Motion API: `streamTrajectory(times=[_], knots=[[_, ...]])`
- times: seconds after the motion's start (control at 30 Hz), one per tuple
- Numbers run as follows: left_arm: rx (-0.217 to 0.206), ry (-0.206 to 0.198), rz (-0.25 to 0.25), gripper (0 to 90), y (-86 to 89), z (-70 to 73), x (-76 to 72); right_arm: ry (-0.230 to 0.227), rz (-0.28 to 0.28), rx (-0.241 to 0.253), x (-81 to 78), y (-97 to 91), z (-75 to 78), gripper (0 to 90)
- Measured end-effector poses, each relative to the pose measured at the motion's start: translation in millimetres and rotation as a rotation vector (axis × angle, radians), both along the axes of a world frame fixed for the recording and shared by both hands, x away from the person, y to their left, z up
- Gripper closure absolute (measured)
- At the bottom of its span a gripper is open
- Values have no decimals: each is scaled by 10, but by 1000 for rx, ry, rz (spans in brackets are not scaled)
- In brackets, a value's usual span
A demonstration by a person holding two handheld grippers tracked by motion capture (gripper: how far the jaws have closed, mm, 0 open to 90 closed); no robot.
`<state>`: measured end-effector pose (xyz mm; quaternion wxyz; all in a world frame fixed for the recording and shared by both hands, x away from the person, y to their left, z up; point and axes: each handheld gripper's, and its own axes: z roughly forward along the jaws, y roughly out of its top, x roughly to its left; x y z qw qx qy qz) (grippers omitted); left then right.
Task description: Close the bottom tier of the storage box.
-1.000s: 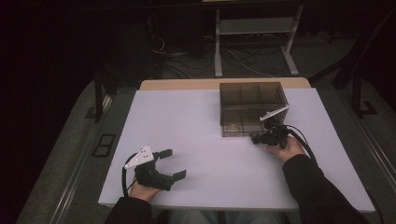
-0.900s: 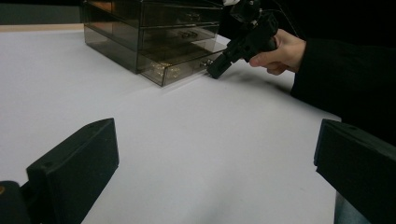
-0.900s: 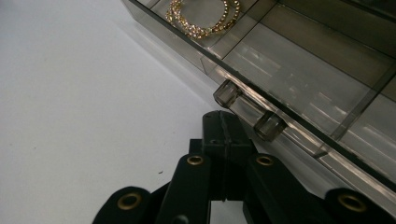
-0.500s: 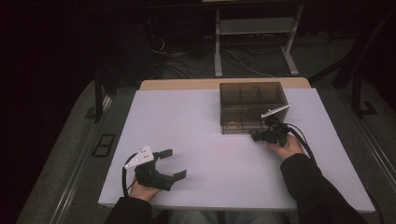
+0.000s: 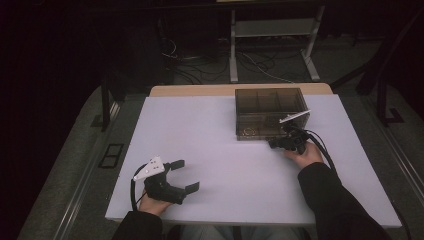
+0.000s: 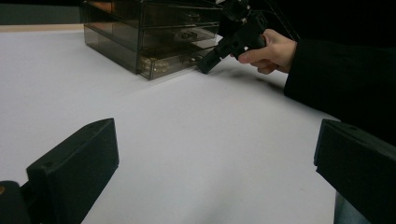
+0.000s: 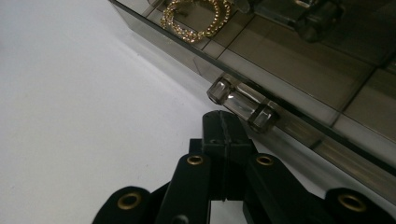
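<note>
Little has shifted since the earlier frames: the right claw has edged a touch closer to the drawer box, while the left claw has stayed put.

Nearest the person, the left claw rests on the surface by its front edge, jaws wide apart and holding nothing. Its own view looks across bare white to the box and the other hand.

Farther off, the right claw has its jaws pressed together, empty, tip just beside the clear handle of the bottom drawer, on the box's front. Whether the tip touches the handle cannot be told. A gold chain ring lies inside behind the smoky front.

The step in hand looks like the approach to that drawer. Shut jaws cannot take the handle, so the next move probably calls for spreading them, closing on the bar, then a straight pull toward the person. The free left claw may need to steady the box, which could slide.
</note>
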<state>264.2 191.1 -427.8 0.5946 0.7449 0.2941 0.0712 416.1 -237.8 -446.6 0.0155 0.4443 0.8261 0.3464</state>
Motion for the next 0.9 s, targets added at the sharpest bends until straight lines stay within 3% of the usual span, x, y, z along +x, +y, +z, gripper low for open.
streamTrajectory(times=[0.9], knots=[[-2,-2,-1,0,5,3,-1,-42,-64,13,131,-31,-33,890]])
